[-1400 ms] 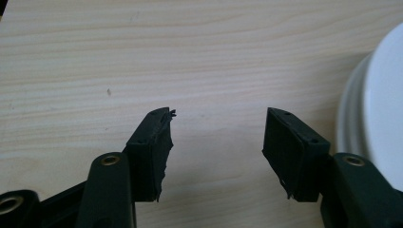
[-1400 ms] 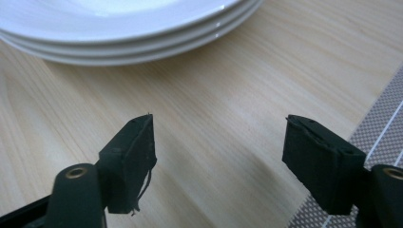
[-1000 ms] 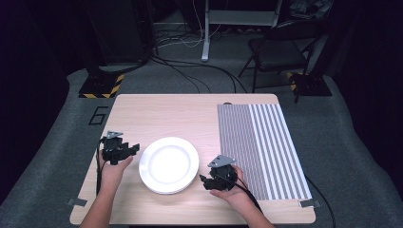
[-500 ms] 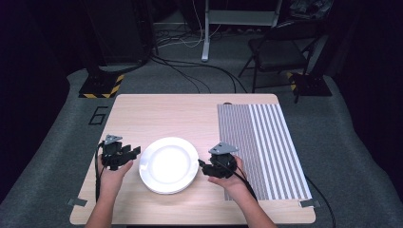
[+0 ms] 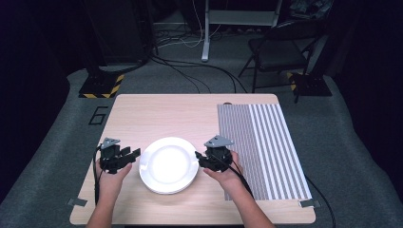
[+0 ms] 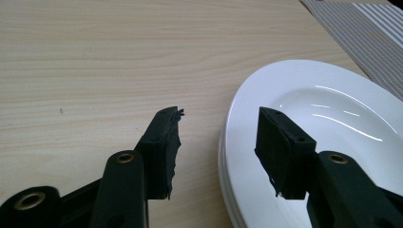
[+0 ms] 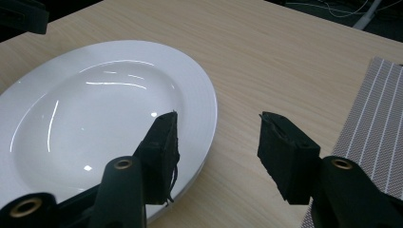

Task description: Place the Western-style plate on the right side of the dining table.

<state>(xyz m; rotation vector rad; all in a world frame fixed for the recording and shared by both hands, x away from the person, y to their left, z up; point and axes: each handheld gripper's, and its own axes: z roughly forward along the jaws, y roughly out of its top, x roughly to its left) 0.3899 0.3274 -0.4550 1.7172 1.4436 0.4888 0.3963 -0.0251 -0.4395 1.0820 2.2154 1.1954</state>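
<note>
Wooden table (image 5: 161, 114); grippers flank white plate (image 5: 168, 164).

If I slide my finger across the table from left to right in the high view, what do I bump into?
left gripper → white plate → right gripper → striped placemat
</note>
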